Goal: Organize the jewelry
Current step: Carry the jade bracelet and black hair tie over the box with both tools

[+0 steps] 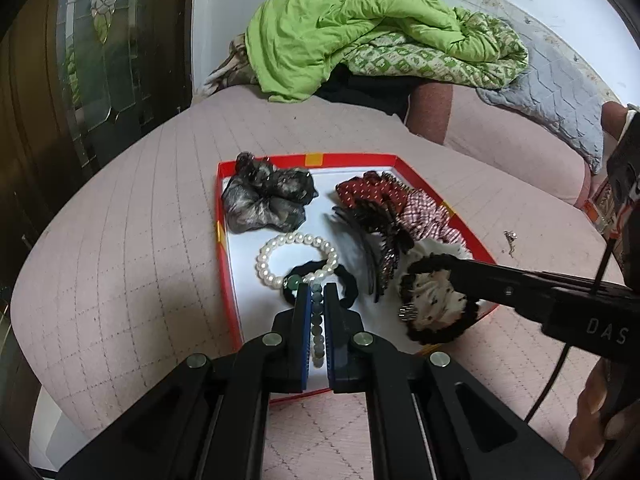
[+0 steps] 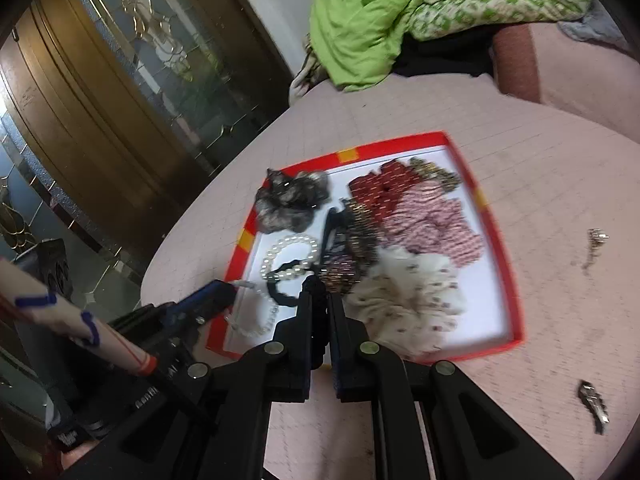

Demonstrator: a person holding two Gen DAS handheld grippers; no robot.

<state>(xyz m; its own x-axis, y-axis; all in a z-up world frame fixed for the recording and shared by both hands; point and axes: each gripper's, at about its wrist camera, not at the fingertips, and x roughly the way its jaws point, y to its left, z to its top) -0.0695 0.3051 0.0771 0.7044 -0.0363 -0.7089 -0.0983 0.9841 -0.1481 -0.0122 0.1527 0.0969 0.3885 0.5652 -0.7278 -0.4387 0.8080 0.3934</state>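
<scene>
A red-rimmed box (image 1: 308, 159) with a white floor lies on a pink quilted bed. It holds a grey scrunchie (image 1: 262, 196), a pearl bracelet (image 1: 280, 258), a black hair tie (image 1: 348, 280), a dark hair claw (image 1: 378, 236), red patterned scrunchies (image 1: 400, 200) and a cream dotted scrunchie (image 1: 436, 304). My left gripper (image 1: 316, 292) is shut on a grey-green bead bracelet (image 1: 317, 332) over the box's near end. My right gripper (image 2: 322, 286) is shut on the cream scrunchie's black edge (image 2: 404, 312); it enters the left wrist view from the right (image 1: 454, 270).
Two small metal pieces (image 2: 596, 248) (image 2: 594, 404) lie on the bed right of the box (image 2: 480, 196). A green quilt (image 1: 352, 28) is piled at the back. A wooden glass-panelled cabinet (image 2: 120, 100) stands left of the bed.
</scene>
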